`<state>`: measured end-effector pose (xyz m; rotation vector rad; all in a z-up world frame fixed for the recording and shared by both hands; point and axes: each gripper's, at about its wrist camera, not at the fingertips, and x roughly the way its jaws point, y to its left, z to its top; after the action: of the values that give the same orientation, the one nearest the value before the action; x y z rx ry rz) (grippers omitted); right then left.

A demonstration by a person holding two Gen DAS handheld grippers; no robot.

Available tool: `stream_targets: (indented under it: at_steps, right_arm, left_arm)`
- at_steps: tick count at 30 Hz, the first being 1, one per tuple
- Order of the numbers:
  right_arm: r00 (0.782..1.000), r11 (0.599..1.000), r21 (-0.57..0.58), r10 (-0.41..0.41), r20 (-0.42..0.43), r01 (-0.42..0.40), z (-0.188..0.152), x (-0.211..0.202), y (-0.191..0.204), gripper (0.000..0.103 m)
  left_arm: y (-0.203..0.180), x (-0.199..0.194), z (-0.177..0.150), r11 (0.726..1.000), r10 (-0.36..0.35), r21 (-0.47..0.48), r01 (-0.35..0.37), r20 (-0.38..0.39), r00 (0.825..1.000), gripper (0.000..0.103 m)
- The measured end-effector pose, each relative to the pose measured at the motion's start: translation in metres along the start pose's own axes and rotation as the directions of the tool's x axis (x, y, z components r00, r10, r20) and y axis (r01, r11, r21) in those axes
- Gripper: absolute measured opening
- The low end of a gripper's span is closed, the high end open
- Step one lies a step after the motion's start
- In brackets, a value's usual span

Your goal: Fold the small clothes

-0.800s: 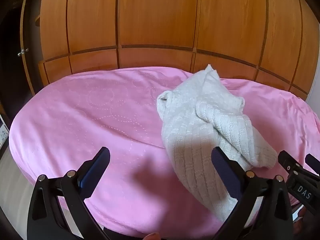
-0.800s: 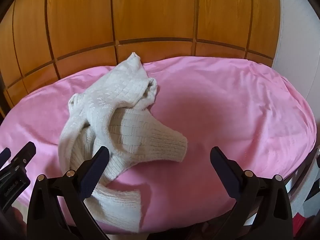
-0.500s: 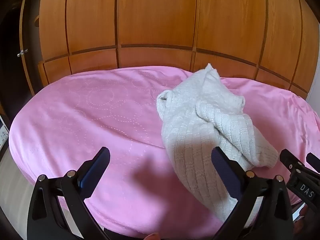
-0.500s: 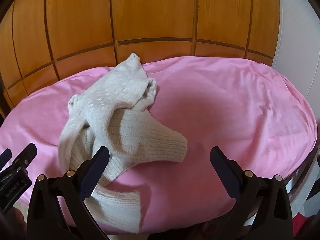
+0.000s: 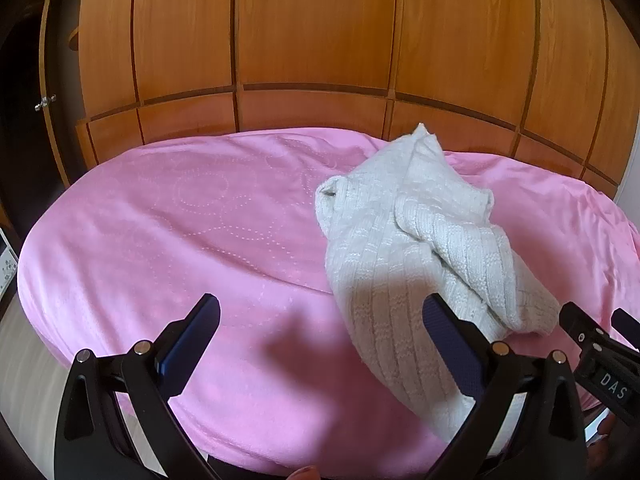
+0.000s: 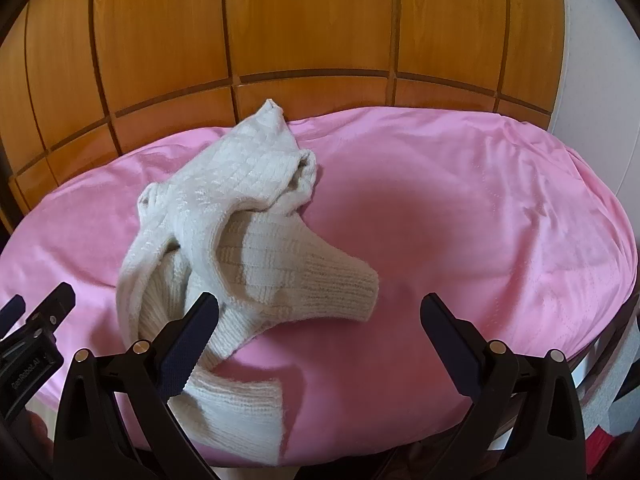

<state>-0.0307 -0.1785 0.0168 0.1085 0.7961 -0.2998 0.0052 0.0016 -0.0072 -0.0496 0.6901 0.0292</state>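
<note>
Wooden wardrobe (image 5: 312,28) backs pink bedspread (image 5: 180,220) bearing crumpled sweater (image 5: 412,232); both grippers' fingers (image 5: 192,332) gape empty.

— How are the grippers held?
— The left gripper (image 5: 320,334) and right gripper (image 6: 320,334) are both angled downward, side by side.
— And the jaws?
— Spread wide on both; nothing is gripped.

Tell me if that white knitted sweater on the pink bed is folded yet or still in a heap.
Still in a heap. The sweater lies crumpled on the pink bed cover, layers twisted over each other, one ribbed end trailing toward the near edge.
</note>
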Motion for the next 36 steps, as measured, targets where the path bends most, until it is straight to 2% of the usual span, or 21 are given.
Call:
stream_targets:
  at_steps: [36]
  right_arm:
    - [1.0,1.0,-0.008,0.003,-0.002,-0.003,0.0009,0.0031,0.0023,0.1]
  left_arm:
    - [-0.0045,0.005,0.0041,0.999,-0.036,0.013,0.036,-0.029,0.999,0.101]
